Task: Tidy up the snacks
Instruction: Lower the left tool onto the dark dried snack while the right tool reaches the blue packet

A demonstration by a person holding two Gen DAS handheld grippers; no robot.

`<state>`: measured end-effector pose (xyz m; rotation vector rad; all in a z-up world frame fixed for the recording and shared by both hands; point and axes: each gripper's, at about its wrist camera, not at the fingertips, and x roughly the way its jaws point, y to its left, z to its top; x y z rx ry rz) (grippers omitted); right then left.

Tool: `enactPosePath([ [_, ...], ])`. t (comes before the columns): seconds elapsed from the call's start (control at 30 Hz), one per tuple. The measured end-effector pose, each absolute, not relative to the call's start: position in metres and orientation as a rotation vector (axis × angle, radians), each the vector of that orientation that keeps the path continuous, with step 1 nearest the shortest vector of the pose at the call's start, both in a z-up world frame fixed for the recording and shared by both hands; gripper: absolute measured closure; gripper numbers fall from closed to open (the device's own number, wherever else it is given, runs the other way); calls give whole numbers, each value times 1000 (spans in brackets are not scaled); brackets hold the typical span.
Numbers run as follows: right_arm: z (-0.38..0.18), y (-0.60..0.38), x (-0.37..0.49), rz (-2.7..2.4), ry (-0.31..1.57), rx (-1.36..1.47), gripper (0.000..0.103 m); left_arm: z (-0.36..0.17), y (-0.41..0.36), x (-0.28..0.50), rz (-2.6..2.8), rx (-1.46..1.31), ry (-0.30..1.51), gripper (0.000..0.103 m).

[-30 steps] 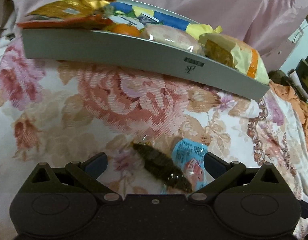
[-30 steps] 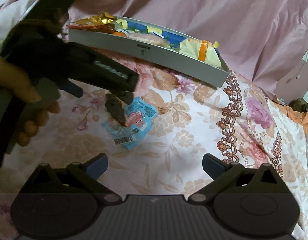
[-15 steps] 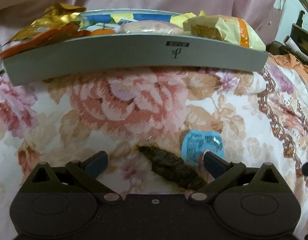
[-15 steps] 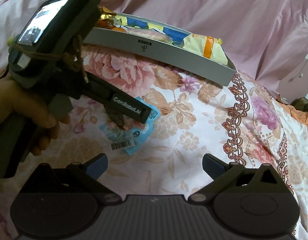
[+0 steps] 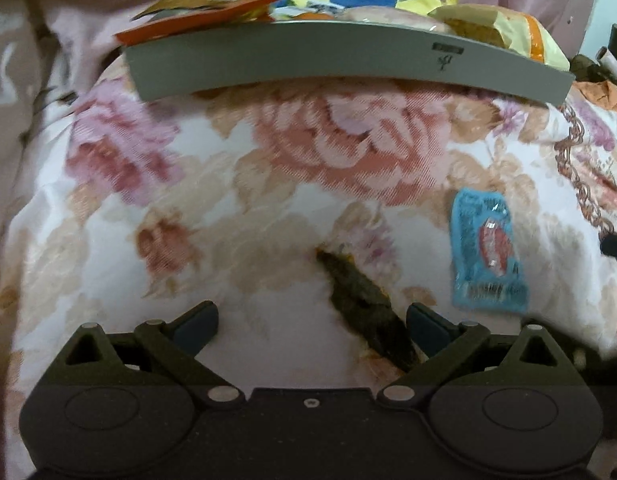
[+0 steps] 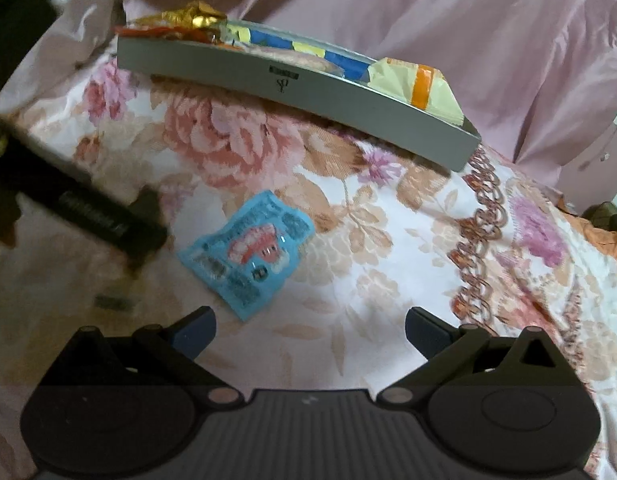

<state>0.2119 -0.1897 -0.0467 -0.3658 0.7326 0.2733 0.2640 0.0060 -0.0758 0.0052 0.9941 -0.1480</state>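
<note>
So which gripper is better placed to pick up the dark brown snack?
Left. The dark brown snack lies between the open fingers of the left gripper. The right gripper faces the blue packet instead.

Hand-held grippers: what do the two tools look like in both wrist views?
Each is black plastic. The left hand-held gripper and the right hand-held gripper have angled link arms with silver pivot pins, round housings either side and dark blue finger pads. The right one's base is ribbed. No cables or sleeves show.
</note>
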Motion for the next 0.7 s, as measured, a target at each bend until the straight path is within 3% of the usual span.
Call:
enactPosePath([
  [0.3,-51,-188,255,406,735,-124,1,-70,24,255,-282,136,1043,1],
  [0.43,-57,-177,262,439,741,-186,5,-70,35,260,-278,80,1041,1],
  [0.7,-43,-171,263,728,674,-508,1,-69,25,267,-316,129,1039,1],
])
